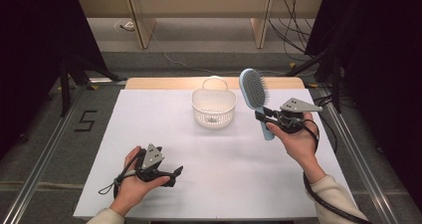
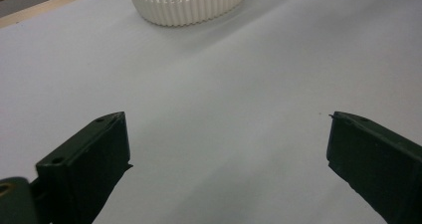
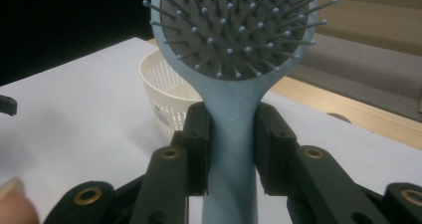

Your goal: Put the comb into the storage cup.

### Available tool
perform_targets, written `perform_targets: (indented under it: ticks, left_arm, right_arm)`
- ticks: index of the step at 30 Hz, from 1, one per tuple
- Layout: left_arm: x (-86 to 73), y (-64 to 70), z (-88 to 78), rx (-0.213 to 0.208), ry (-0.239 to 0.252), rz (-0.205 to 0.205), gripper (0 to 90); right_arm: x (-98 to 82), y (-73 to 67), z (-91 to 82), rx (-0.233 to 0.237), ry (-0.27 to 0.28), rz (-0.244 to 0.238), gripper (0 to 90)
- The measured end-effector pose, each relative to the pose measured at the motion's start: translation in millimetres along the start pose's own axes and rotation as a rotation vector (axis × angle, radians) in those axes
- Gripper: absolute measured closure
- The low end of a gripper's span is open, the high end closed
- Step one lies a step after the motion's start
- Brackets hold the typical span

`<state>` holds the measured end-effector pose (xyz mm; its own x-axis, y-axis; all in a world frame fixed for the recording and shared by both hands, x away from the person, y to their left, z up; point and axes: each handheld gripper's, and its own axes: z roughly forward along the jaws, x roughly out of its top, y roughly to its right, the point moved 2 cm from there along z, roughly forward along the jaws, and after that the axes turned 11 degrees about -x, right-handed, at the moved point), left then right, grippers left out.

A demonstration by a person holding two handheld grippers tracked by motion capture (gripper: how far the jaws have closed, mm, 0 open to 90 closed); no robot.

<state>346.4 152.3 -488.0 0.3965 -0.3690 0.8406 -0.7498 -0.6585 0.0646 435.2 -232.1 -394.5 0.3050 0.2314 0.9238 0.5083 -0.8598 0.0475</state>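
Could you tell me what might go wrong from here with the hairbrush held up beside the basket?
1. The right claw grips the hairbrush low on its handle, so the heavy head could swing or slip.
2. The basket is small and looks light; the long hairbrush may tip it or stick out.

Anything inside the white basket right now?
In the high view the white basket looks empty, though its near wall hides part of the floor. The hairbrush is beside it, clamped by the handle in the right hand-held gripper.
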Motion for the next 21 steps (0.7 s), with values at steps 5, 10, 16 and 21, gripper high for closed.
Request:
perform_targets:
  ticks: [5,10,16,21]
  left_arm:
    - [0.0,0.0,0.0,0.0,0.0,0.0,2.7]
    - [0.1,0.1,-0.3,0.0,-0.001,0.001,2.7]
    - [0.1,0.0,-0.2,0.003,-0.002,0.003,2.7]
    - [0.1,0.2,-0.1,0.003,0.0,0.002,2.7]
  right_arm:
    - [0.8,-0.2,1.0,-0.001,0.001,0.0,70.5]
    - [2.8,-0.7,2.5,-0.002,0.007,0.002,70.5]
    - [5.2,-1.5,3.9,-0.001,0.013,0.003,70.5]
    - [6.2,-2.0,5.4,-0.002,0.016,0.005,70.6]
